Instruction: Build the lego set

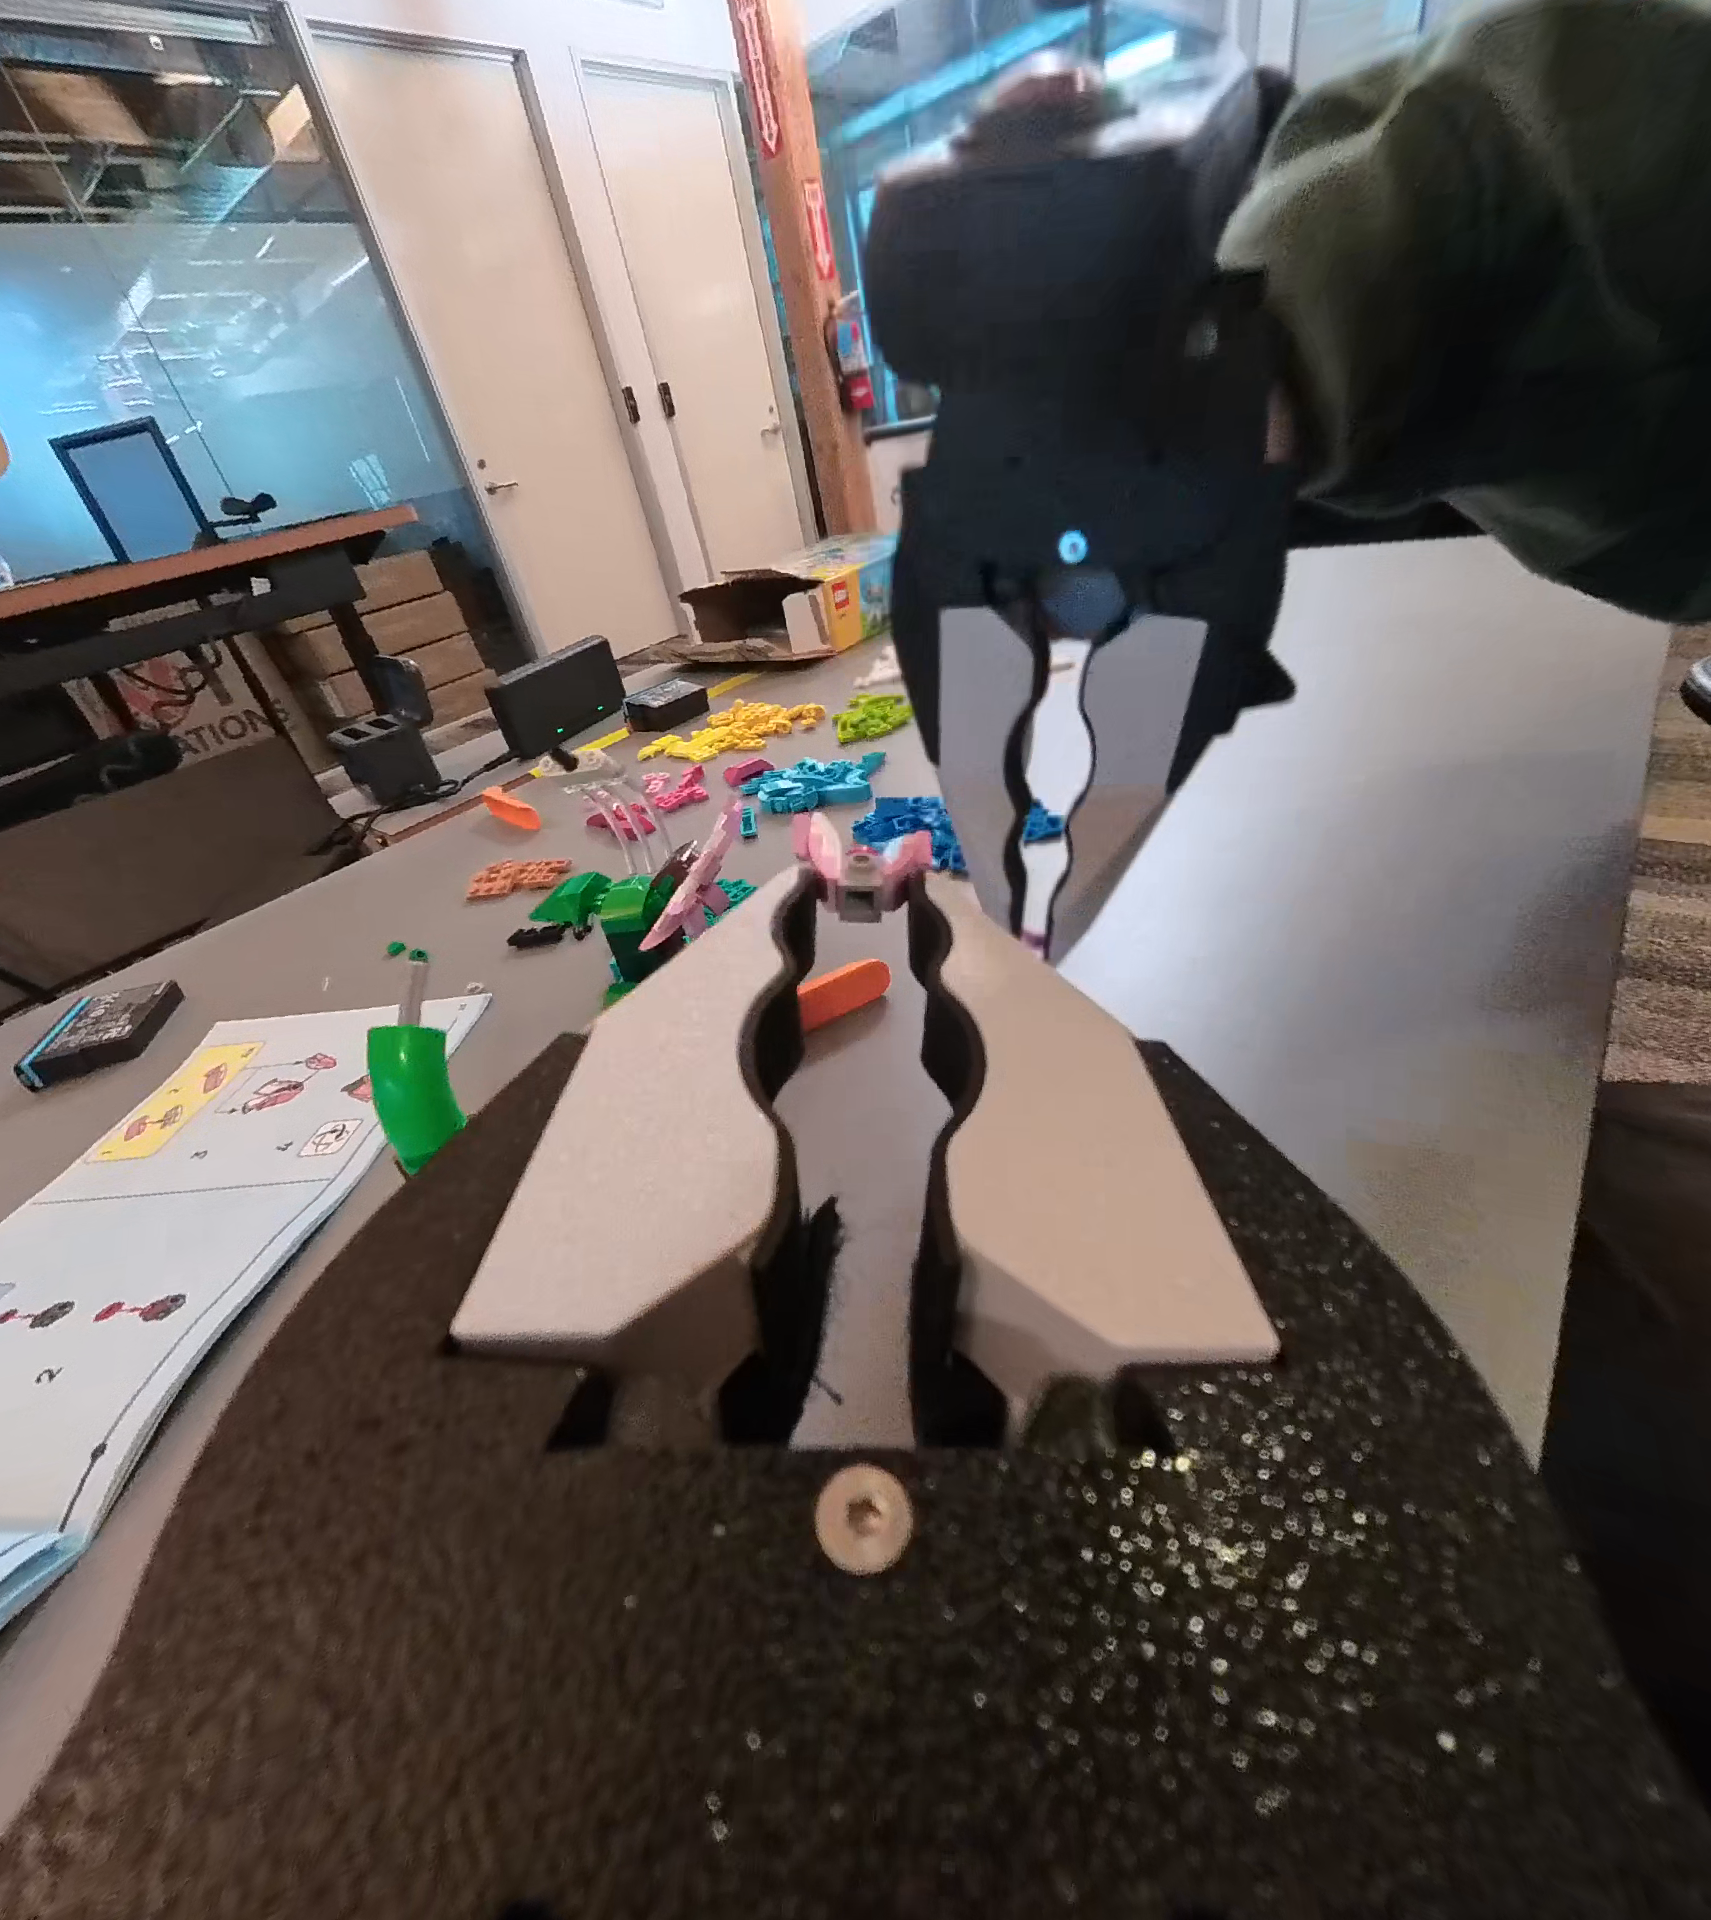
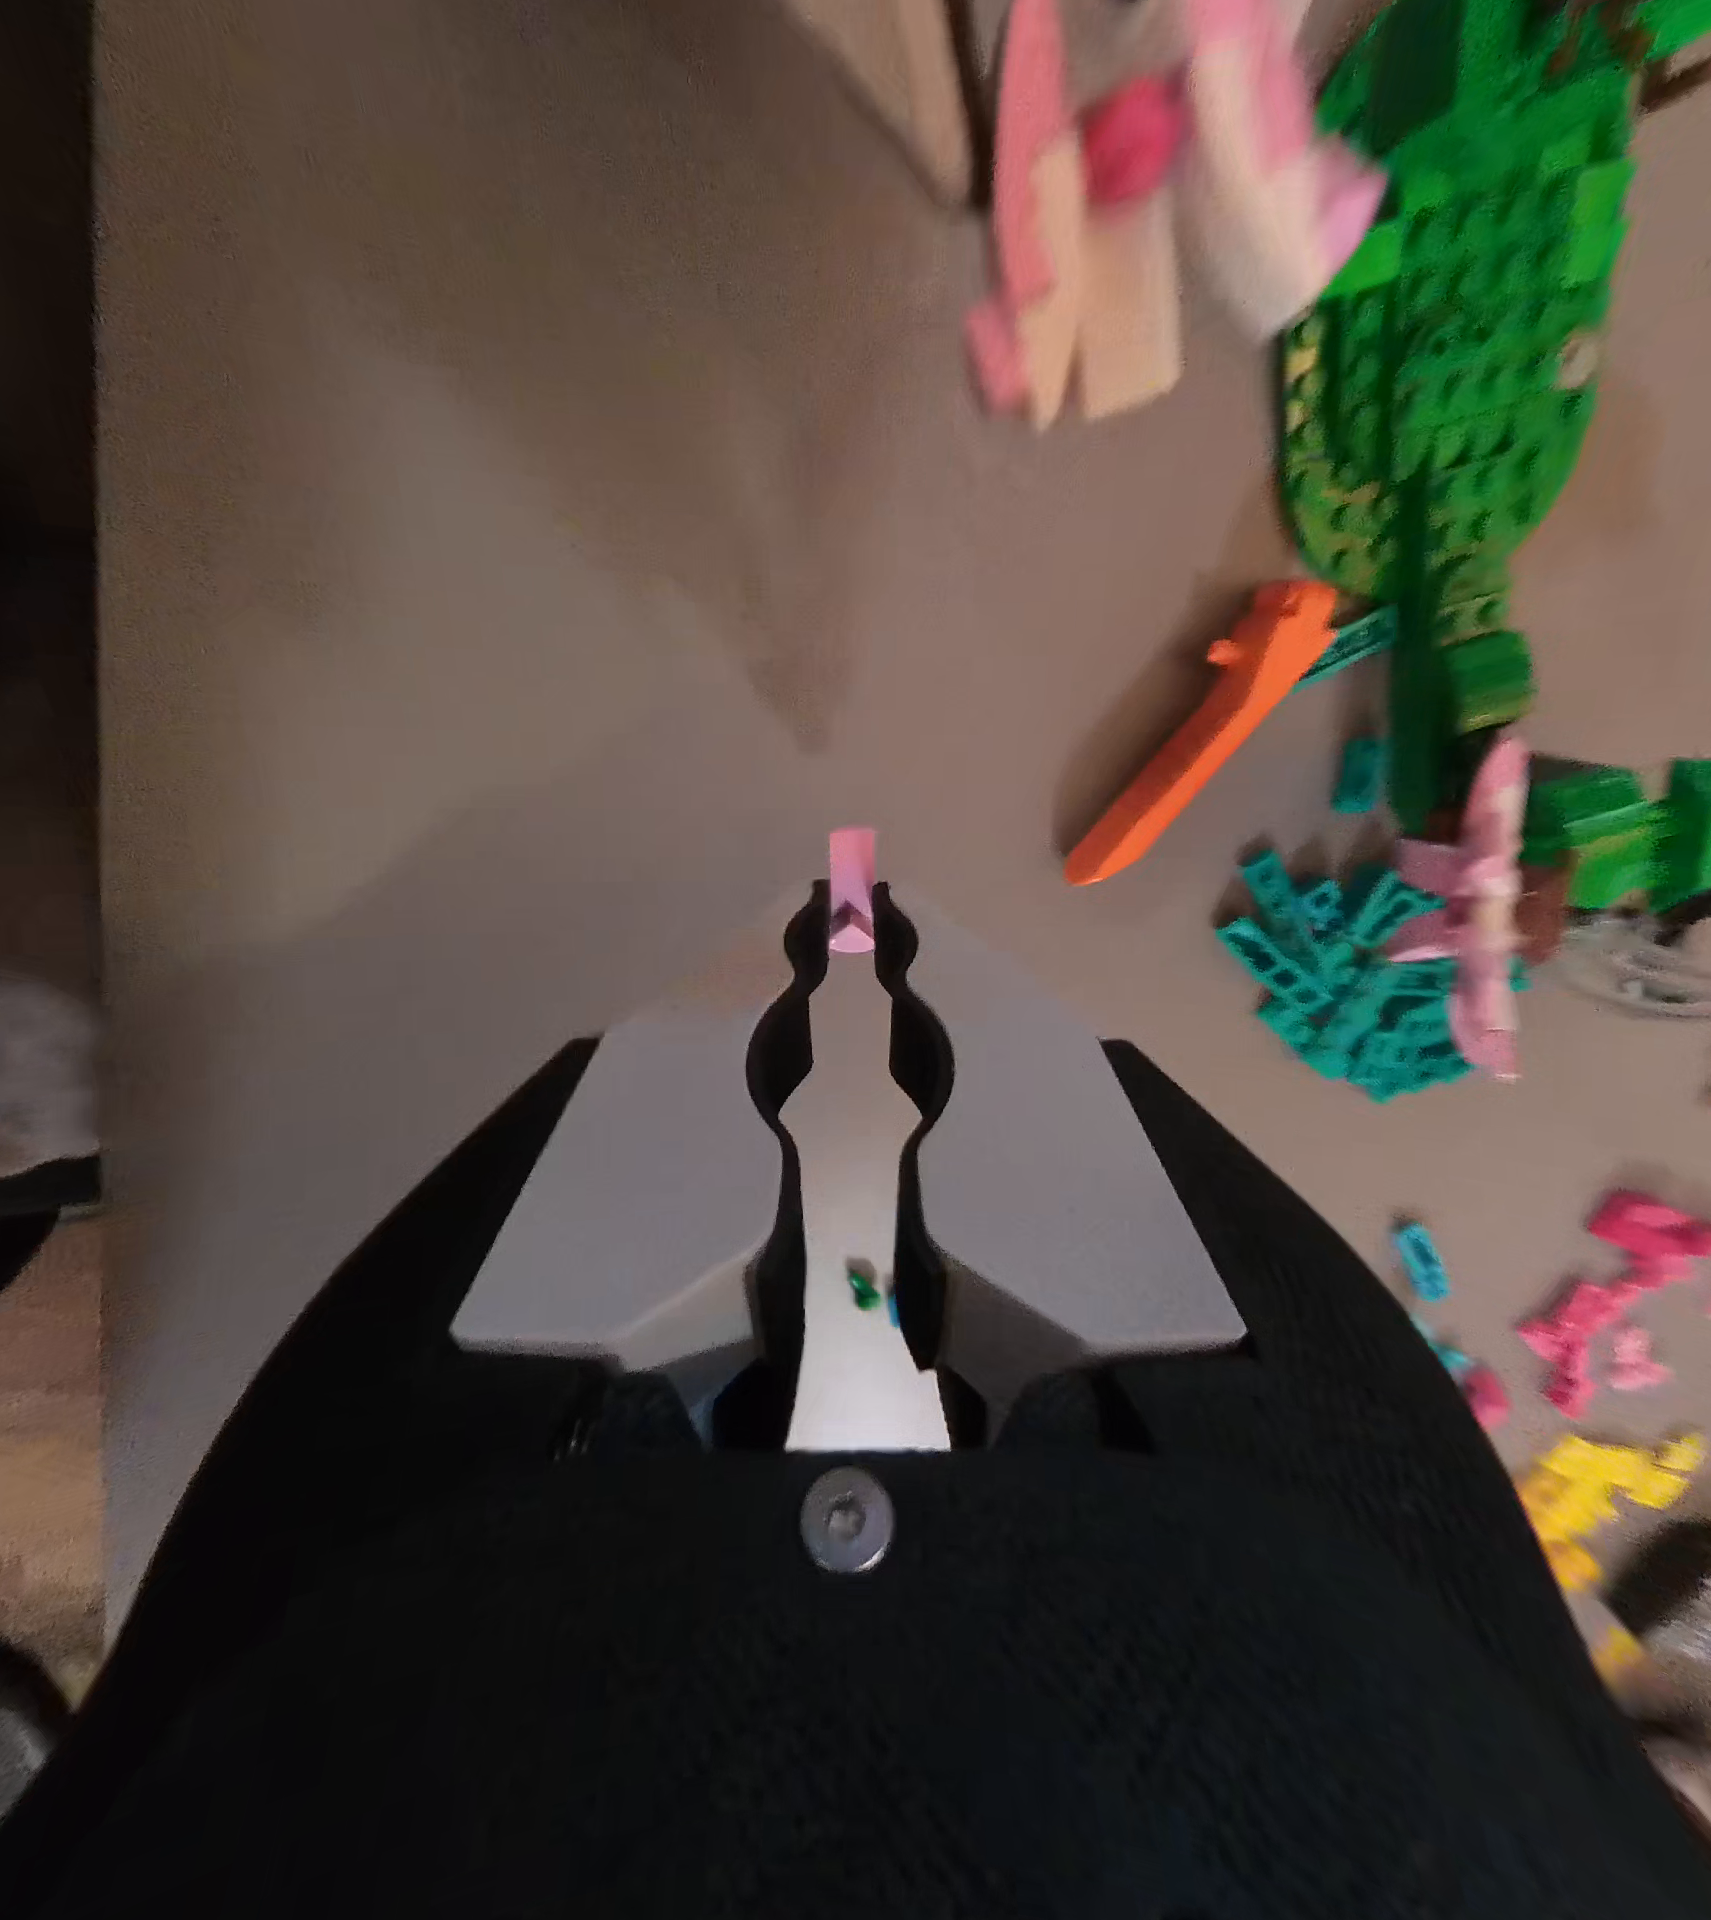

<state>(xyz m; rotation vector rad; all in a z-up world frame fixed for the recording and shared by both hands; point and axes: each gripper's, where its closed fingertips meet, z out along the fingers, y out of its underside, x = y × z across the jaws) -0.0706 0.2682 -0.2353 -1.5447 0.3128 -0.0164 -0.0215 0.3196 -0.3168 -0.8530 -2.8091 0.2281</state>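
While both grippers were raised above the table, each held a part at its tips, and the lines below run outward from there.

Left gripper (image 1: 856, 902): jaws nearly closed, pinching a small pink-and-grey subassembly (image 1: 859, 871) by its grey base, its pink petal-like pieces sticking up beyond the tips.

Right gripper (image 2: 849, 906): jaws drawn close, clamping a tiny pink piece (image 2: 850, 883) at the very tips; in the left wrist view it hung from above at the right, tips pointing down just beside the subassembly.

Why held so: judging by the pose, the pink piece was meant to go onto the subassembly; gripping the base left the upper side free, and tip grips kept both parts in view.

Contact: the two parts looked near but apart; I could not tell whether they touched.

Orange tool (image 1: 843, 990): lay flat on the grey table (image 1: 1350, 831) under the left jaws, probably kept close for prying.

Green model (image 1: 622, 914): sat just left of the jaws with pink flowers on it, likely the place the finished part belonged.

Instruction booklet (image 1: 103, 1247): lay open at near left, turned toward the builder.

Sorted bricks: yellow (image 1: 737, 727), turquoise (image 1: 809, 784) and blue (image 1: 908, 826) heaps lay farther off, grouped by colour for easy picking.

Box (image 1: 830, 597): stood open at the far edge.
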